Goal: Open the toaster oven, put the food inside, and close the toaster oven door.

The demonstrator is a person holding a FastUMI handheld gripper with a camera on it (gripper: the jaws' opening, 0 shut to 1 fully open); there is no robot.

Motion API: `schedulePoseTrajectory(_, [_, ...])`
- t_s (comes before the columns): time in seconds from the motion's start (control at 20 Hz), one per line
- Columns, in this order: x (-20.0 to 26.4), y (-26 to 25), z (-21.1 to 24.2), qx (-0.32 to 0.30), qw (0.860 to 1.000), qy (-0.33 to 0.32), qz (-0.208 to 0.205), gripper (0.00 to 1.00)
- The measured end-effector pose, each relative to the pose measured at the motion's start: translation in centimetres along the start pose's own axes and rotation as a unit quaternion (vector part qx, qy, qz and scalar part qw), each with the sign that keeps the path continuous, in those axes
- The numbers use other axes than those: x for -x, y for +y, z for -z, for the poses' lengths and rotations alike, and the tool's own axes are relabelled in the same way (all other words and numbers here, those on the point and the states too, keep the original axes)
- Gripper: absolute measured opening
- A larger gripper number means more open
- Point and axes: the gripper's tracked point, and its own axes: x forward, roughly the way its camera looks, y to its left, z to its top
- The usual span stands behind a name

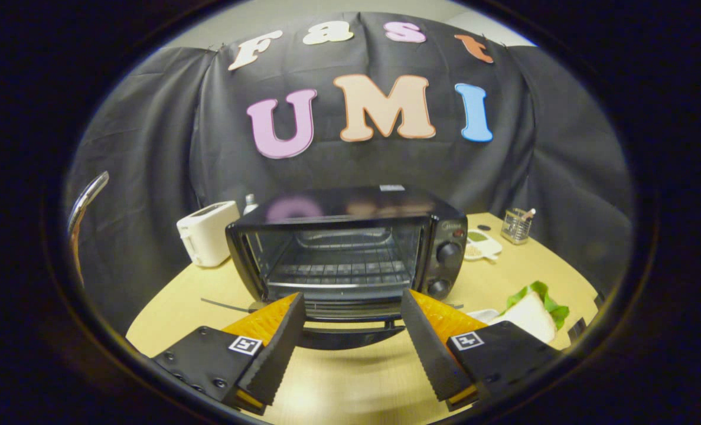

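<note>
One toaster oven (350,251) stands at the middle of the wooden table (350,383), just beyond the gripper (350,307), with its door (350,333) swung down flat toward the near side. One wire rack (341,271) spans the cavity, and a second rack or heating element above it is hard to make out. Two round knobs (447,252) sit on the right panel, one above the other. The gripper's two fingers (276,348) are spread wide apart and hold nothing; their tips flank the lowered door, whose handle edge lies between them. One sandwich (530,316) with green lettuce lies on a white plate (485,315) to the right, near the right finger and partly hidden behind it. One white pop-up toaster (207,232) stands left of the oven. One small bottle top (250,203) shows behind the oven's left corner, the rest hidden. Far right, one clear holder (517,225) contains something too small to identify, and one white divided dish (481,243) lies beside the oven, its contents indistinct. One thin dark strip (223,305) lies on the table at the near left. One curved metal bar (84,206) is cut off at the far left.
</note>
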Motion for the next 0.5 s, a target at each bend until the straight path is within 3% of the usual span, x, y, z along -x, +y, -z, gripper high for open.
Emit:
schedulePoseTrajectory(0.2, [0.5,-0.5,5.1,-0.003,0.996,0.084,-0.005,1.0])
schedulePoseTrajectory(0.4, [-0.1,-0.7,10.9,-0.004,0.984,0.177,0.0,0.99])
schedulePoseTrajectory(0.5, [-1.1,-0.9,11.1,0.017,0.985,0.169,0.002,0.99])
